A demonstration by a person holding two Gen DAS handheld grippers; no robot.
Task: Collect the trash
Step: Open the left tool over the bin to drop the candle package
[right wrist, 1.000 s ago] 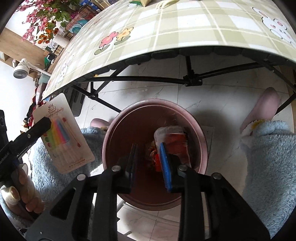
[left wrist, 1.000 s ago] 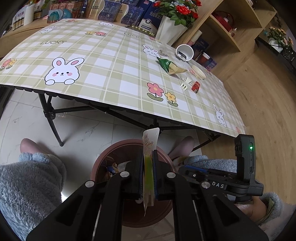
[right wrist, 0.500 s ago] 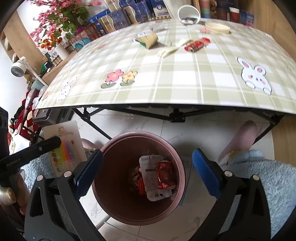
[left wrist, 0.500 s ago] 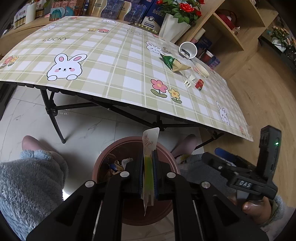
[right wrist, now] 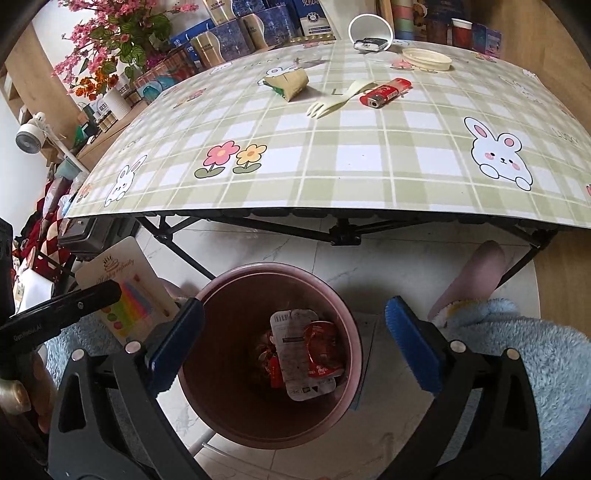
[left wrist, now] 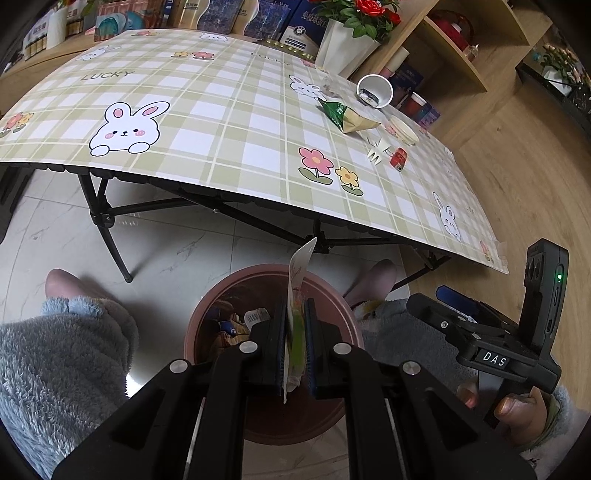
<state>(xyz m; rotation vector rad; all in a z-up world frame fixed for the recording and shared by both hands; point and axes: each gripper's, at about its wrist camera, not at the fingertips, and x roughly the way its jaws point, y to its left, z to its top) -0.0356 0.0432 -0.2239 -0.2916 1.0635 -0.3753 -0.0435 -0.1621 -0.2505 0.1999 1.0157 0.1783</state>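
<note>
My left gripper [left wrist: 295, 325] is shut on a flat candle packet [left wrist: 300, 291], held edge-up over the pink trash bin [left wrist: 207, 314]; the packet also shows in the right wrist view [right wrist: 125, 295]. My right gripper [right wrist: 295, 332] is open and empty above the bin [right wrist: 354, 332], which holds a white wrapper [right wrist: 291, 343] and a crushed red can [right wrist: 323, 347]. On the table lie a green and tan snack bag [right wrist: 290, 83], a plastic fork [right wrist: 340, 98], a red lighter [right wrist: 386, 92], a lid [right wrist: 426, 59] and a tipped white cup [right wrist: 369, 31].
The folding table [left wrist: 221, 122] with a rabbit-print cloth stands just beyond the bin, its black legs [left wrist: 107, 229] on the tiled floor. Fluffy blue sleeves [left wrist: 55, 362] and pink slippers [right wrist: 476, 273] flank the bin. Shelves and flower pots [left wrist: 354, 29] stand behind.
My right gripper opened wide and rose away from the bin; the table top came into its view. My left gripper kept hold of the candle packet over the bin.
</note>
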